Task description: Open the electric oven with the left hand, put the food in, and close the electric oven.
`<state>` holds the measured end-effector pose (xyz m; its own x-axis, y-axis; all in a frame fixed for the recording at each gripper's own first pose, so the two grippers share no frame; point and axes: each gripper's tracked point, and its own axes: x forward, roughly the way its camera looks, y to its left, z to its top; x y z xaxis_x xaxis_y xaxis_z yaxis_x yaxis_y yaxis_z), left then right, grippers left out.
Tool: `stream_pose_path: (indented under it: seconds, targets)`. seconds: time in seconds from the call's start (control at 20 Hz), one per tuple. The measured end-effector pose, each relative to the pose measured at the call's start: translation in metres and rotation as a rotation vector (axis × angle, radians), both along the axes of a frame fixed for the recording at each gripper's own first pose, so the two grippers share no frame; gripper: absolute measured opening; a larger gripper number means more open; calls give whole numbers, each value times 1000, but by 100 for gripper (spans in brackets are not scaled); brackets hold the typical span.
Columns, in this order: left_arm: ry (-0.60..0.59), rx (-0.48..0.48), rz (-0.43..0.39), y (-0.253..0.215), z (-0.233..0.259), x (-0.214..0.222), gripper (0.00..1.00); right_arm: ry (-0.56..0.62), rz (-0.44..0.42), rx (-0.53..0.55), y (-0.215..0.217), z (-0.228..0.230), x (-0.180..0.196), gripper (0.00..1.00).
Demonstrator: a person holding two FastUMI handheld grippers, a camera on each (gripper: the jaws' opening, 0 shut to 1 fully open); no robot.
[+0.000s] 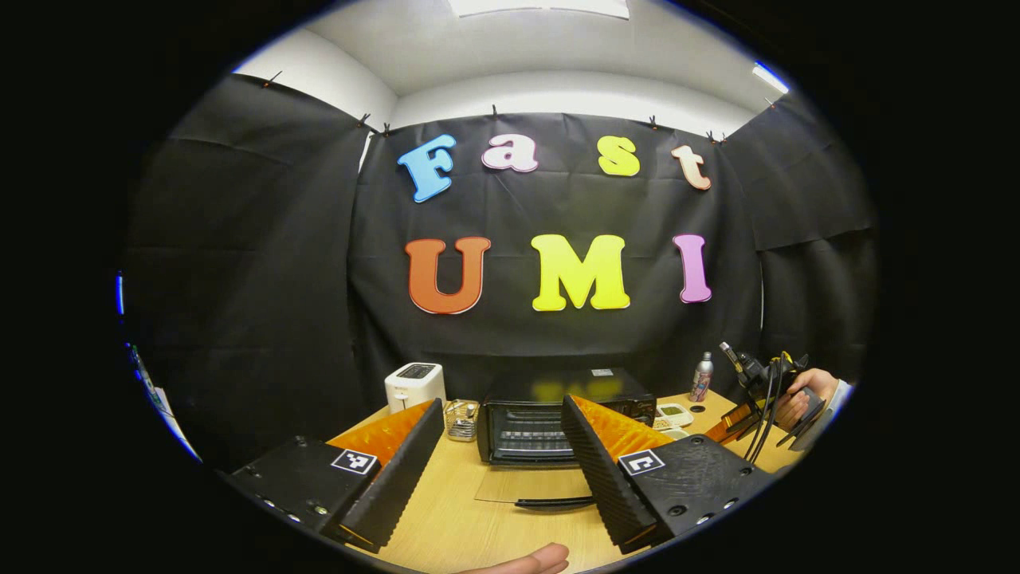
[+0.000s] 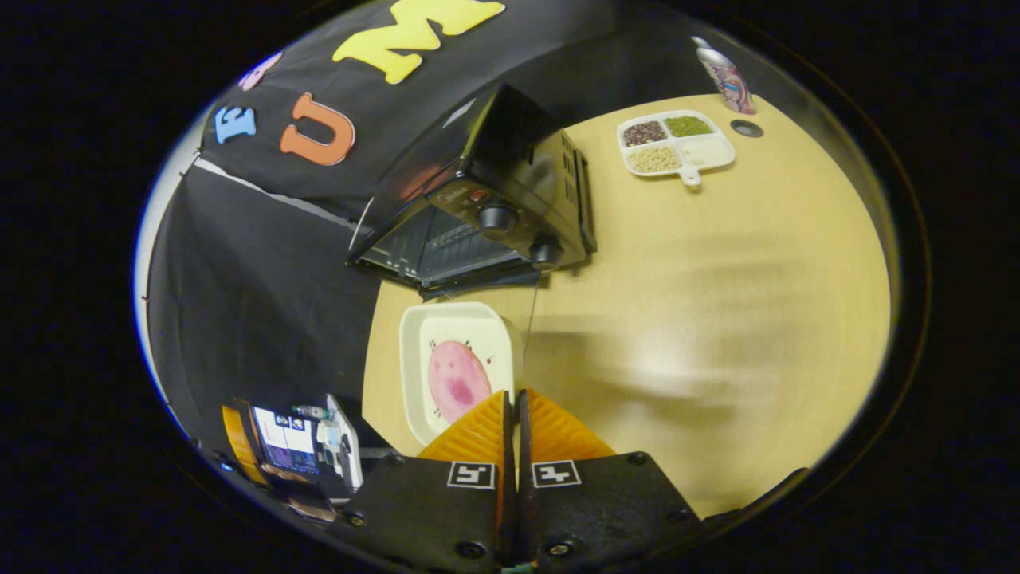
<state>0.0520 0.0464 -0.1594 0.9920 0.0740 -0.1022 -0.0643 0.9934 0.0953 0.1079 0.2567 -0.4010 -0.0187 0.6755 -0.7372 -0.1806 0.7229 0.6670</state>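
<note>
Behind the wide-open, empty left gripper, the oven is half hidden; right gripper pinches the plate rim.

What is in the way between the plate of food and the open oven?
Nothing I can see. The oven door lies open and flat, and the plate, held by the right gripper, sits right before the opening.
</note>
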Motion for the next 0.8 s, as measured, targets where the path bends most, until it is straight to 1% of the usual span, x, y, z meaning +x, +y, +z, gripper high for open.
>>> stream_pose_path:
  seconds: [0.15, 0.2, 0.25, 0.3, 0.4, 0.45, 0.6, 0.7, 0.8]
  targets:
    - [-11, 10, 15, 11, 1, -7, 94, 30, -22, 12, 37, -8, -8, 2]
    - [-9, 6, 11, 11, -1, -8, 94, 33, -21, 9, 49, -13, -11, 4]
    - [-5, 0, 6, 12, -2, -9, 94, 25, -13, -1, 60, -17, -15, 4]
    - [-2, -6, 1, 13, -3, -10, 94, 9, -13, -12, 69, -20, -18, 1]
    - [0, -10, -4, 16, -5, -11, 94, -18, -28, -11, 91, -19, -23, 1]
    - [1, -9, -4, 19, -6, -13, 94, -14, -45, 4, 102, -18, -25, 4]
    - [6, -10, 6, 28, -11, -12, 94, 34, -131, 34, 128, -22, -25, 4]
    - [7, -17, 17, 37, -13, -14, 94, 52, -219, 19, 137, -32, -17, 4]
    - [9, -22, 29, 46, -15, -16, 94, 65, -317, 19, 145, -39, -7, 1]
